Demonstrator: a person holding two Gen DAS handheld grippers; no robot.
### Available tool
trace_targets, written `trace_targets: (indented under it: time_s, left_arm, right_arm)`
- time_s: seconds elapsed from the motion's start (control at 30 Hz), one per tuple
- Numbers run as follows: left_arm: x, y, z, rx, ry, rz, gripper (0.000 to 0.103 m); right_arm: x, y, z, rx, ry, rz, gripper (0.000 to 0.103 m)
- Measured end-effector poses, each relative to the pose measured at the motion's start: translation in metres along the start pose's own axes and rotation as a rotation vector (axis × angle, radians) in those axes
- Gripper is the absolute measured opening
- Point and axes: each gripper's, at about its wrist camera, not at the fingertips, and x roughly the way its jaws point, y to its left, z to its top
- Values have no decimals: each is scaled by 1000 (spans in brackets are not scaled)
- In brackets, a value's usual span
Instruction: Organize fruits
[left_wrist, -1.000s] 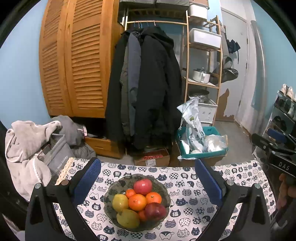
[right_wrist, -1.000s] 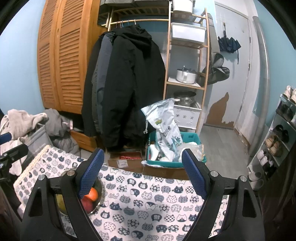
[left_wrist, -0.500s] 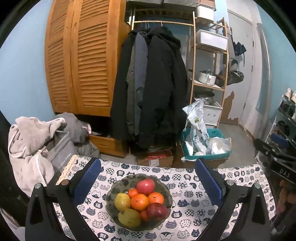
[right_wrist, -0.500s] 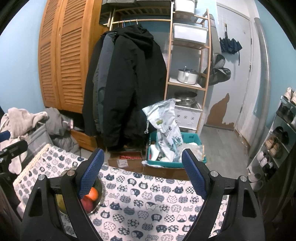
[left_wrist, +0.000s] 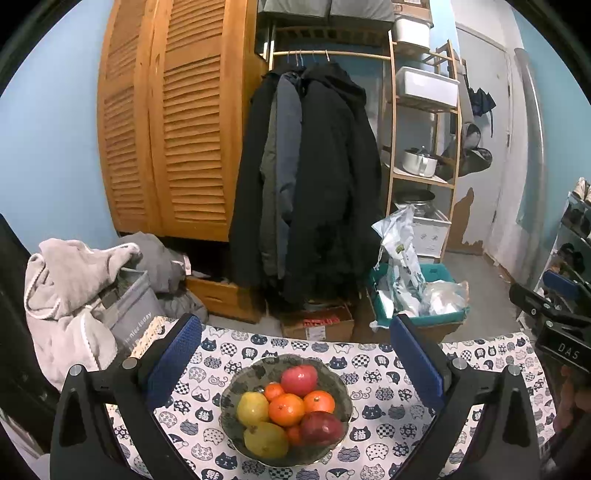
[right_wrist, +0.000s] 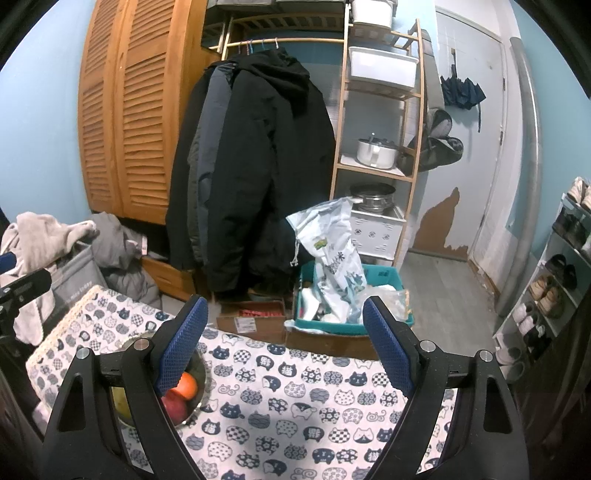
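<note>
All the fruit I can see sits piled in one bowl (left_wrist: 334, 382) on the table with the cat cloth (left_wrist: 384, 417). There are two red apples (left_wrist: 299, 380), some oranges (left_wrist: 286, 409) and two yellow pears (left_wrist: 252, 409), all touching each other.

The left gripper (left_wrist: 295, 356) hangs with its jaws wide open and holds nothing. The bowl lies right between the two blue pads, a bit below them.

The right gripper (right_wrist: 282, 341) is wide open and empty too. From there the bowl peeks out behind its left jaw, and only bare cloth lies between the jaws.

No fruit lies loose on the cloth. So the fruit may be all tidied into the bowl, or it may be waiting to be sorted out of it. I cannot tell which.
</note>
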Motion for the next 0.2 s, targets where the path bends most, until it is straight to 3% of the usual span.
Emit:
trace_targets:
  time_s: [0.2]
  left_arm:
    - [-1, 1, -1, -2, 0, 1, 102]
  right_arm:
    - [0, 1, 0, 0, 0, -1, 85]
